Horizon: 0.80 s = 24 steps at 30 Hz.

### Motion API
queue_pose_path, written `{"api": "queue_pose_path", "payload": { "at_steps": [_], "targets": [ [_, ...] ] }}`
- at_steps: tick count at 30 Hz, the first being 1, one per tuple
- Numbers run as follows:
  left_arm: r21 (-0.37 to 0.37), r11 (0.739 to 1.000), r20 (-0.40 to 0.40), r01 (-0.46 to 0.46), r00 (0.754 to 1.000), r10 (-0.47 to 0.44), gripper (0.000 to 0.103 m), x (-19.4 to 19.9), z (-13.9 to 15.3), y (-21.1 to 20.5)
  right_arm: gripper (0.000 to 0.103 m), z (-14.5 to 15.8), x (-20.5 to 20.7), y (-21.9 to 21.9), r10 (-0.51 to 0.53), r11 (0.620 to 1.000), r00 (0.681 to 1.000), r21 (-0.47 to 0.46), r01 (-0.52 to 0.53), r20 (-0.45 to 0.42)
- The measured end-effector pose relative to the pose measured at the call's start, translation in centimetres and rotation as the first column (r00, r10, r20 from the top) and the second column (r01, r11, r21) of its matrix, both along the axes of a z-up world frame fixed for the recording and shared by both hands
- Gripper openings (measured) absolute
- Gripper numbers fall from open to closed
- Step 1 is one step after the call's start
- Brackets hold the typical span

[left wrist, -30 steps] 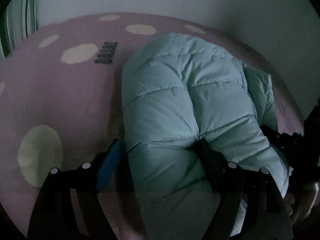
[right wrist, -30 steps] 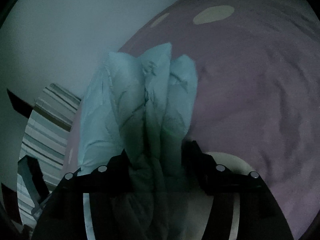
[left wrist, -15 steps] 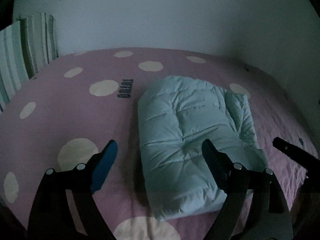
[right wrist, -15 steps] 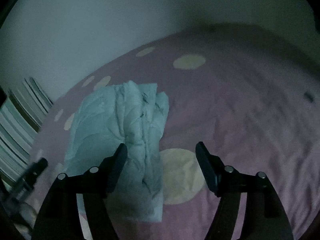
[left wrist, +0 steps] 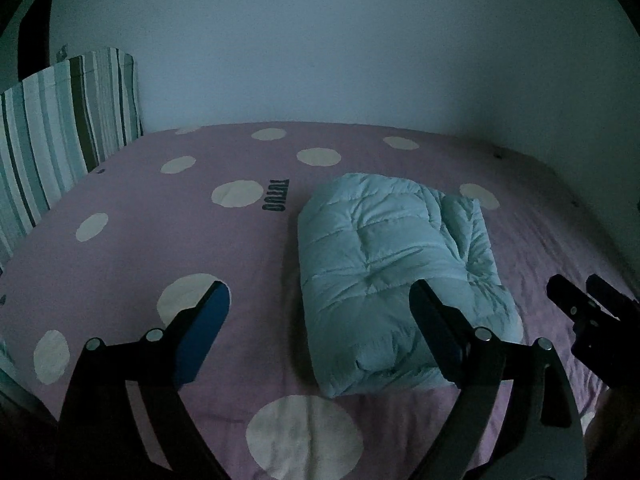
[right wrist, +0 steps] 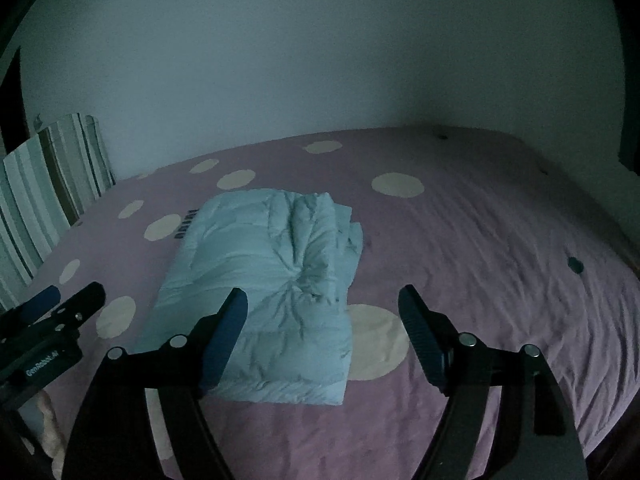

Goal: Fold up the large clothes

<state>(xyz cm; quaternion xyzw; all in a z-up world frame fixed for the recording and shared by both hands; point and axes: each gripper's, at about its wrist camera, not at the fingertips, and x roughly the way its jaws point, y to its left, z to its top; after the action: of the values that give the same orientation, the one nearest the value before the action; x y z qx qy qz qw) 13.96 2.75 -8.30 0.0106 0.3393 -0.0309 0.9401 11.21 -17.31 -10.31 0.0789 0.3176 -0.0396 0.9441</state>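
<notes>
The jacket [left wrist: 392, 276] lies folded into a compact puffy block on the bed [left wrist: 160, 240], near the middle, with a thicker bunched ridge along its right side. Both claws are off it. The left claw [left wrist: 320, 312] has its jaws spread wide and holds nothing; they have just been opening, and in its own view the right finger only overlaps the jacket's near right corner, without pressing on it. The right claw [right wrist: 322, 312] is likewise open and empty, its jaws having just widened, with the jacket's near edge seen past its left finger.

The fold looks done, so the step in hand is most likely the release and pull-back. To do it well, lift each claw straight away from the fabric, not sideways, so no finger catches the slippery quilted shell and drags a layer open. Keep the jaws wide until they are well clear. Puffy filling tends to spring back, and the ridge on the right looks like the place that would unroll first; if it rises, a gentle flat press there with one claw should settle it. The striped pillow [left wrist: 60, 128] at the far left is well apart and no hindrance.
</notes>
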Motion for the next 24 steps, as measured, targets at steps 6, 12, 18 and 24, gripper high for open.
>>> {"api": "queue_pose_path", "payload": {
  "at_steps": [6,12,18,24],
  "targets": [
    [0.004,1.000,0.014,0.000,1.000,0.000,0.091,-0.7,0.4,0.0,0.077,0.6,-1.1,0.6,0.015,1.000,1.000,0.003,-0.015,0.017],
    [0.003,1.000,0.013,-0.001,1.000,0.001,0.091,-1.1,0.4,0.0,0.077,0.7,-1.6,0.7,0.020,1.000,0.999,0.004,-0.021,0.027],
    [0.004,1.000,0.020,-0.001,1.000,0.001,0.091,-1.5,0.6,0.1,0.077,0.7,-1.6,0.7,0.022,1.000,0.999,0.004,-0.022,0.033],
    [0.003,1.000,0.023,0.000,1.000,0.000,0.091,-1.6,0.6,0.0,0.077,0.7,-1.7,0.8,0.023,1.000,0.999,0.002,-0.023,0.035]
  ]
}}
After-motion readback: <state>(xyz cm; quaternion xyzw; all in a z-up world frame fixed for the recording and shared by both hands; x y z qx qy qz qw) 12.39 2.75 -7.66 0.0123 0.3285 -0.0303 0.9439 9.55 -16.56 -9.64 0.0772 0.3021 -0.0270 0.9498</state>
